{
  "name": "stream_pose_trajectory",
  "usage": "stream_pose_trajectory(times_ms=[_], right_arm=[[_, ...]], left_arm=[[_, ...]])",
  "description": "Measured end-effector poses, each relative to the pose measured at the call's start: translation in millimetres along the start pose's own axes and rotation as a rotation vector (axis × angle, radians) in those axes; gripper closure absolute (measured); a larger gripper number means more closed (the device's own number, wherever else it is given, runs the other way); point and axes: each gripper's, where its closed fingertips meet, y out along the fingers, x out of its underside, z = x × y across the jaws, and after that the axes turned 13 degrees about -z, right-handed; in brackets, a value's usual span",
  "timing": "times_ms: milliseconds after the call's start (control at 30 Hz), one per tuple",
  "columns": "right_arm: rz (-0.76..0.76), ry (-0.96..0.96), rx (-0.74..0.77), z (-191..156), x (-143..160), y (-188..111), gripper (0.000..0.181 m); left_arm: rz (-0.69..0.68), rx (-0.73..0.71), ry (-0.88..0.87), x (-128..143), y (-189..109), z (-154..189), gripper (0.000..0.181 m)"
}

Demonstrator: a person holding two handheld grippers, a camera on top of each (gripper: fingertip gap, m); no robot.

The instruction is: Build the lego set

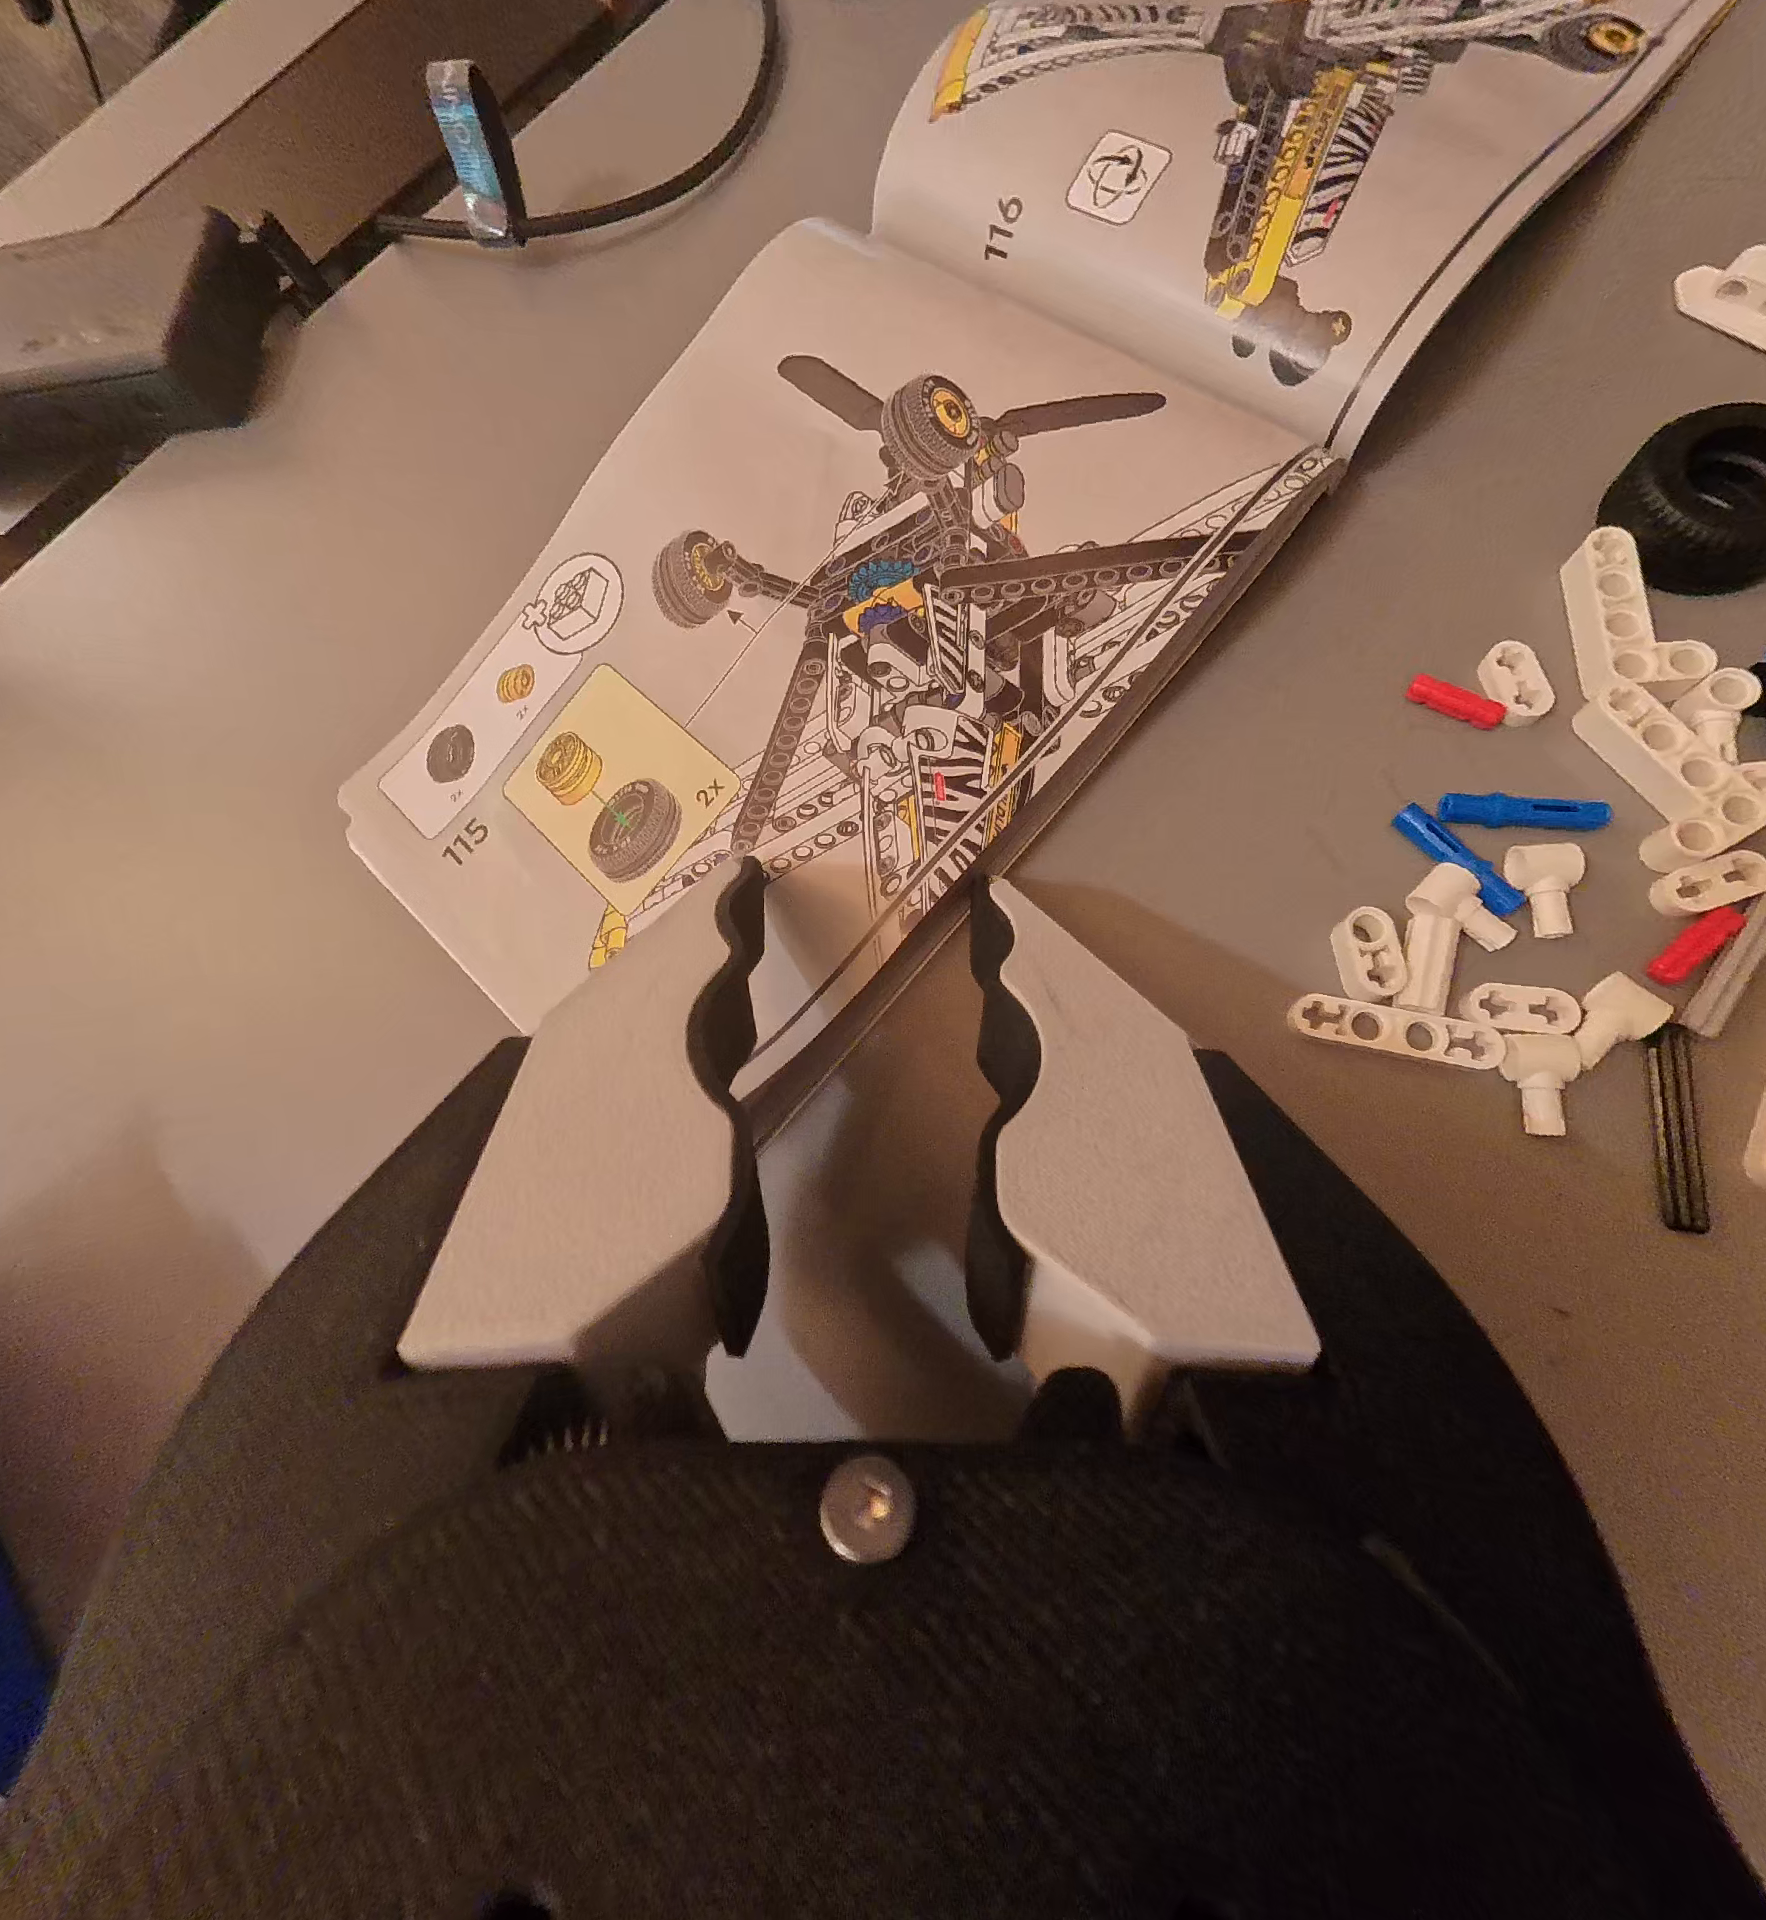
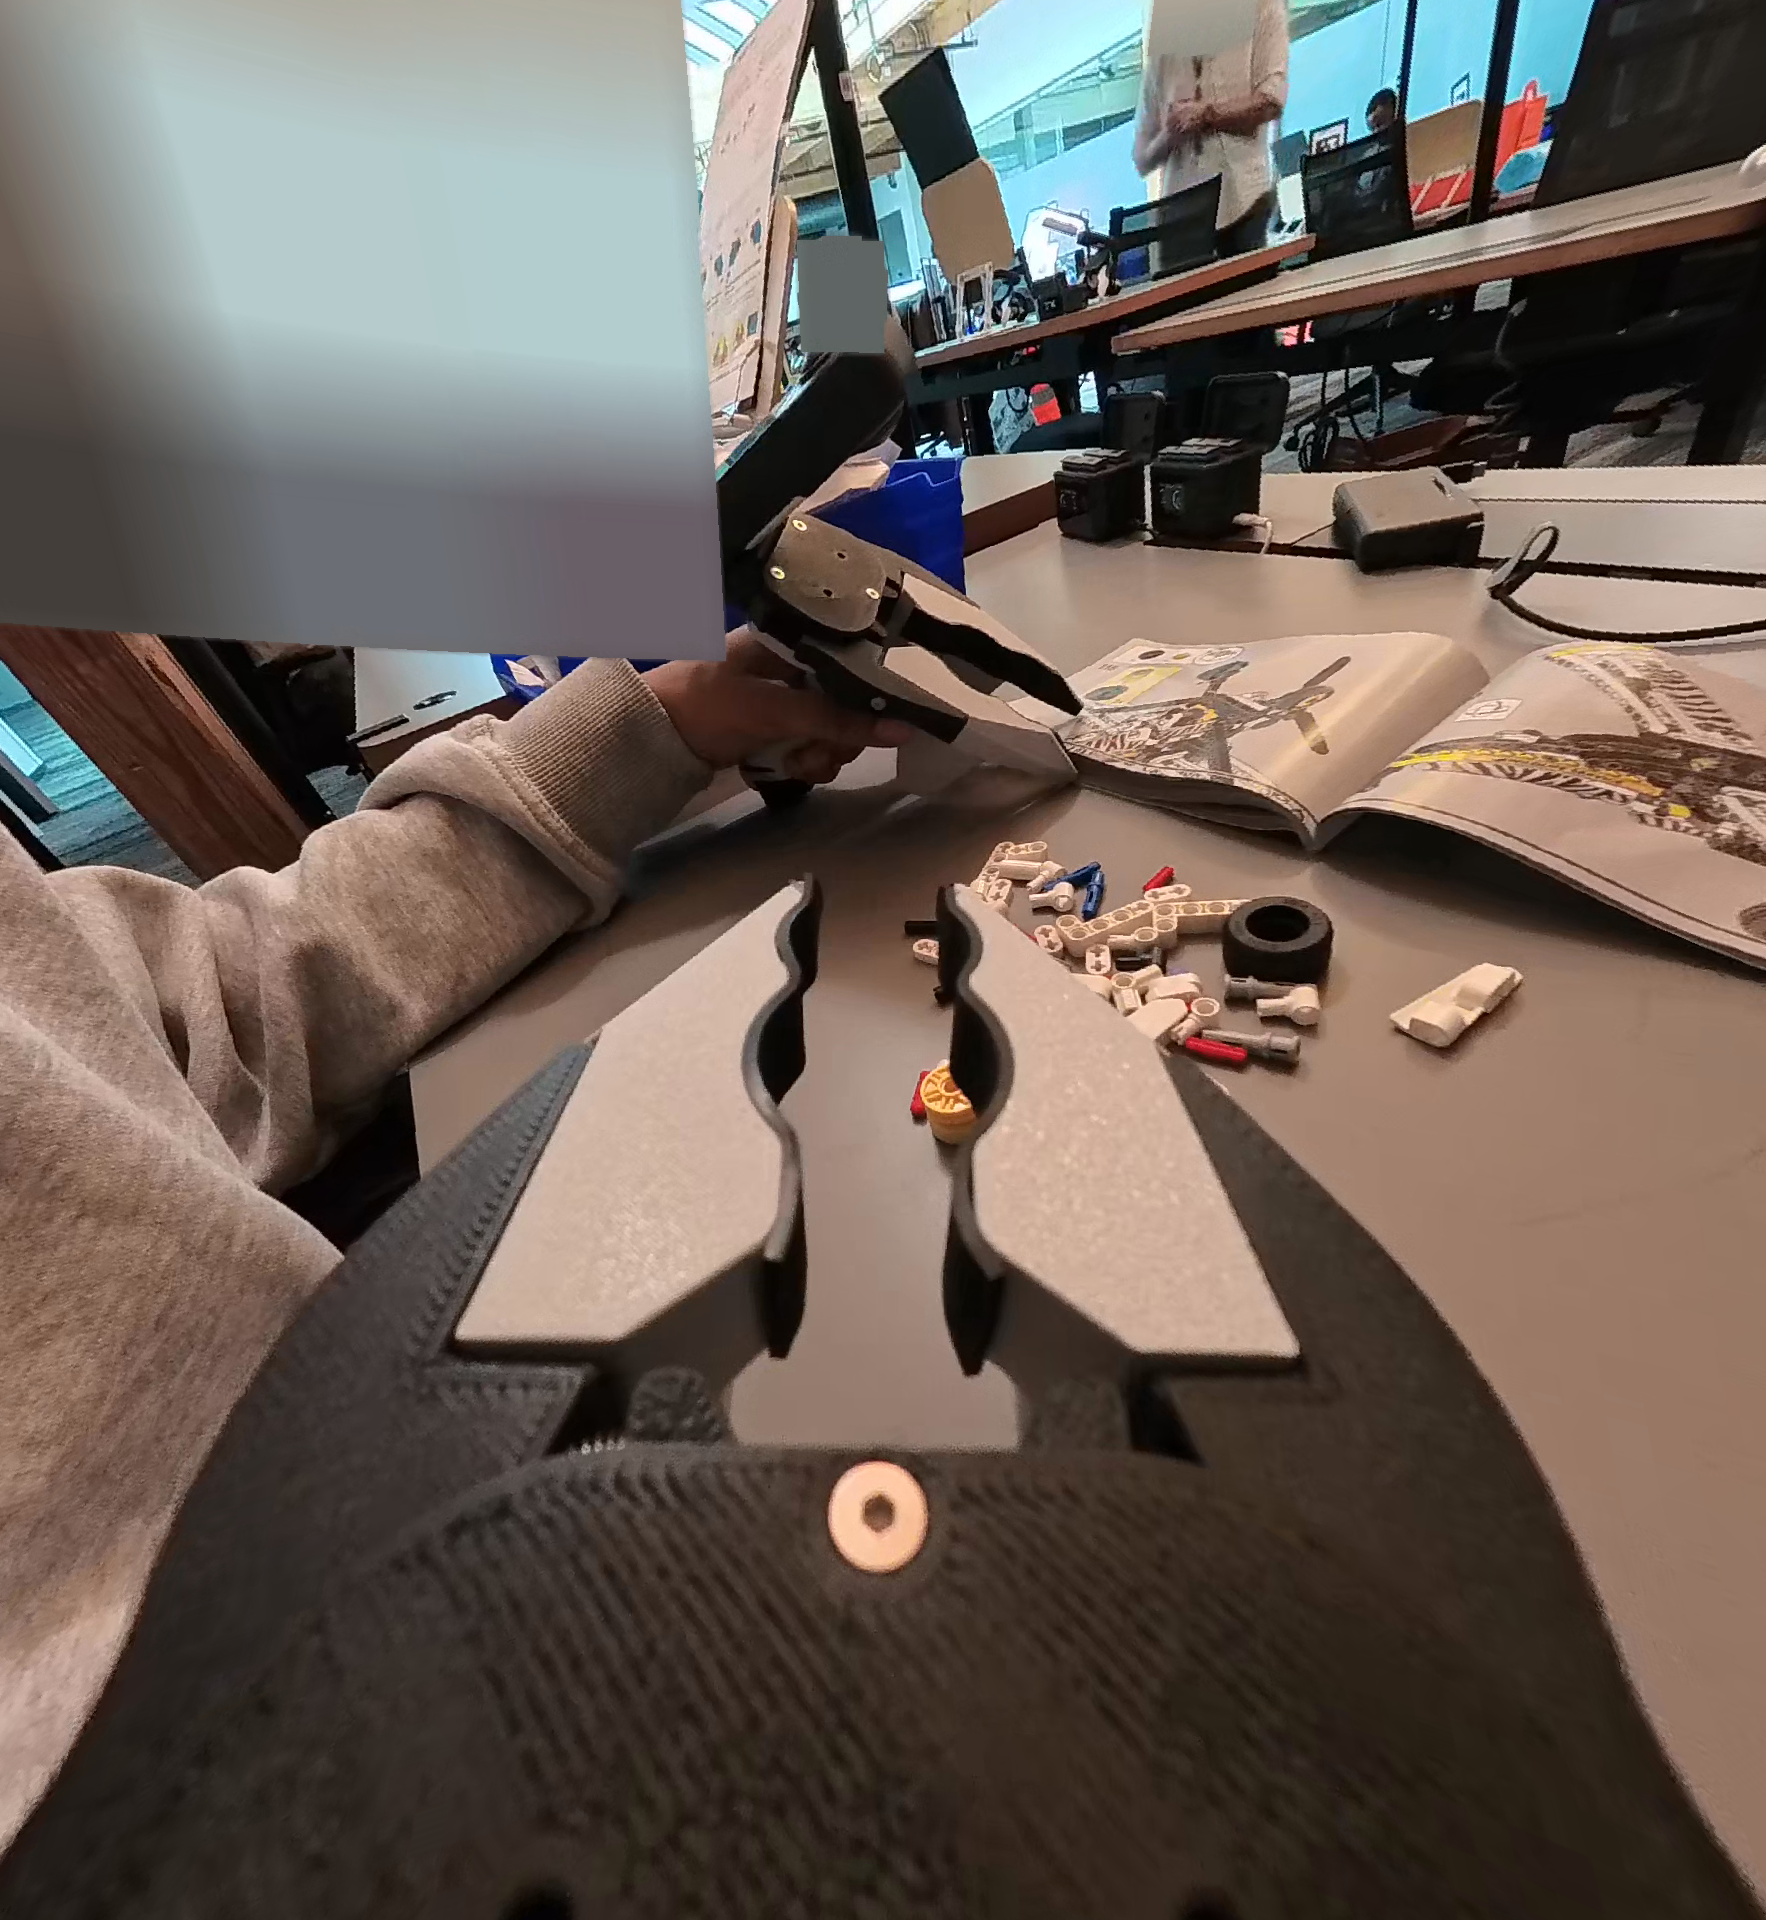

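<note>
Where grey table (image 2: 1481,1195) bears booklet (image 2: 1274,717) — office desks (image 2: 1222,281) behind.

Wrist views low over table (image 1: 235,727) (booklet (image 1: 858,623) shared)

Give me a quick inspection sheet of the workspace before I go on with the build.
Surface: grey table, bare in front of the right hand-held gripper.
Job's things: instruction booklet lying open; pile of small white, blue and red parts; black tyre beside the pile; yellow wheel hub apart from it; white flat piece on its own.
Clutter: dark box and two black cases at the far edge.
Grippers: left hand-held gripper open, over the booklet's near edge; right hand-held gripper open, empty.
Cables: black cable looped behind the booklet.
Surroundings: office desks, chairs, a person standing far off.
</note>
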Motion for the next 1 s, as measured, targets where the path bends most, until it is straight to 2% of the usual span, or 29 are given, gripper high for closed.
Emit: stream_pose_trajectory(times_ms=[200, 500, 667, 867, 1000], right_arm=[[0.001, -0.007, 0.003, -1, 0, 0, 0.16], [0.015, -0.025, 0.022, -1, -2, -2, 0.162], [-0.014, -0.043, 0.03, -3, 2, 2, 0.161], [-0.108, -0.079, 0.082, -2, 13, 13, 0.16], [-0.313, -0.084, 0.129, 7, 39, 31, 0.155]], left_arm=[[0.003, -0.014, -0.022, 0, 0, -4, 0.142], [0.087, -0.033, -0.047, -11, -11, -10, 0.142], [0.111, -0.001, -0.034, -15, -14, -3, 0.142], [0.152, 0.02, -0.036, -22, -20, 1, 0.142], [0.179, 0.029, -0.04, -26, -25, 2, 0.142]])
